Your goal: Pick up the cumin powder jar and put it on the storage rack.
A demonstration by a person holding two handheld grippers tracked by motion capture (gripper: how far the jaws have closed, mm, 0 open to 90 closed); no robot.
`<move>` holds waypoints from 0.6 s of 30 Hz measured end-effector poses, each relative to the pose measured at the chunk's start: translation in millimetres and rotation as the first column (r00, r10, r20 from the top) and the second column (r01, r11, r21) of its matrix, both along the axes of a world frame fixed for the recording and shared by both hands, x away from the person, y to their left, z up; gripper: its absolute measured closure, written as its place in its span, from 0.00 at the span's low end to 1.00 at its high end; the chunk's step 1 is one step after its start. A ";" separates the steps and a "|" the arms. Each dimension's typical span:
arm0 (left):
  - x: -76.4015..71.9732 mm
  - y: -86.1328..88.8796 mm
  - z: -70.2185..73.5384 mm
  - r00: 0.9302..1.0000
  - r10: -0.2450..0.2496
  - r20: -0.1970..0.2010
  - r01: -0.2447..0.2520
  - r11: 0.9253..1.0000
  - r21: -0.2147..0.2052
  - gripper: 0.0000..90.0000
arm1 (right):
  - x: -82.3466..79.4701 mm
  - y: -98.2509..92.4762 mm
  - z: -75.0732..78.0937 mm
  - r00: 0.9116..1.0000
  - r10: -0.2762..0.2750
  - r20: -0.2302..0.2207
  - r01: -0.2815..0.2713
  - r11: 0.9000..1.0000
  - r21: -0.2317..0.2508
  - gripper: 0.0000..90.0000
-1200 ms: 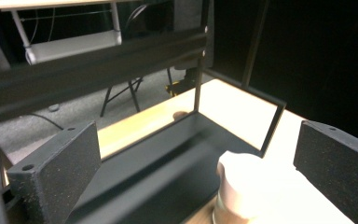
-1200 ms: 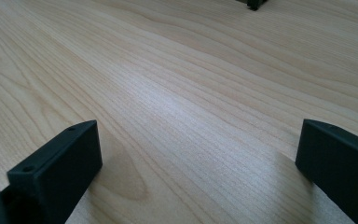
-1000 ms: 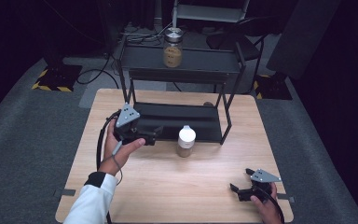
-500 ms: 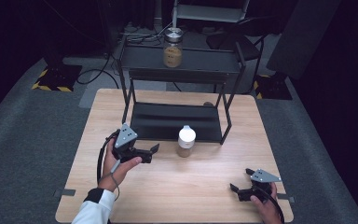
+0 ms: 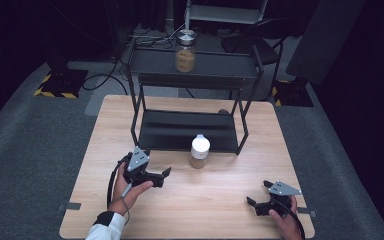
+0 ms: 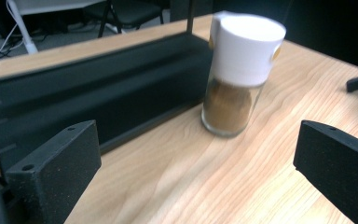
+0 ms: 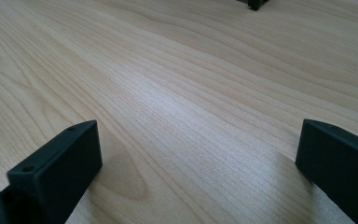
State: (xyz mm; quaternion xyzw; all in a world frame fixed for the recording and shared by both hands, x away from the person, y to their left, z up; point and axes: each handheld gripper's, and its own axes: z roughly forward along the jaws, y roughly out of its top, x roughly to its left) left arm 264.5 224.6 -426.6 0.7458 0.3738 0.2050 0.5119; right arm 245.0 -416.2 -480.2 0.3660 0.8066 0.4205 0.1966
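Note:
A small glass spice jar (image 5: 199,151) with a white cap and brown powder stands upright on the wooden table (image 5: 210,205), just in front of the black two-shelf rack (image 5: 190,131). The same spice jar (image 6: 237,74) stands ahead and slightly right of my left gripper (image 6: 196,172), whose jaws are wide apart with nothing between them. In the high view the left gripper (image 5: 164,175) lies left of the jar, a short way off. My right gripper (image 5: 258,197) rests low at the table's front right, open over bare wood (image 7: 191,116).
A larger glass jar (image 5: 185,51) with a metal lid and brown contents stands on the rack's top shelf. The lower shelf (image 6: 98,84) is a dark tray behind the spice jar. Cables and a chair lie on the floor beyond the table.
My left gripper has moved down and toward the front of the table, from beside the rack's lower shelf to left of the spice jar. The right gripper has stayed put.

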 end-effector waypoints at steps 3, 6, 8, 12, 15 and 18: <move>-1.0 -0.6 -6.8 1.000 0.002 -0.010 -0.002 1.000 0.000 0.00 | 0.0 0.0 0.0 1.000 0.000 0.000 0.000 1.000 0.000 0.00; -2.7 -1.9 -11.6 1.000 -0.003 -0.017 0.003 1.000 0.020 0.00 | 0.0 0.0 0.0 1.000 0.000 0.000 0.000 1.000 0.000 0.00; -4.2 -1.0 -16.2 1.000 -0.007 -0.022 0.007 1.000 0.018 0.00 | 0.0 -0.1 0.0 1.000 0.001 0.000 -0.001 1.000 0.000 0.00; -8.2 -0.4 -26.6 0.999 0.016 -0.041 -0.016 1.000 0.011 0.00 | 0.1 -0.2 0.0 1.000 0.002 0.001 -0.002 1.000 -0.001 0.00; -9.1 -0.3 -32.6 0.998 0.033 -0.061 -0.032 0.999 0.021 0.01 | 0.1 -0.4 0.0 1.000 0.004 0.001 -0.004 1.000 -0.001 0.00; -11.0 -0.2 -37.8 0.997 0.039 -0.068 -0.037 0.999 0.031 0.00 | 0.1 -0.4 0.0 1.000 0.004 0.001 -0.004 1.000 0.000 0.00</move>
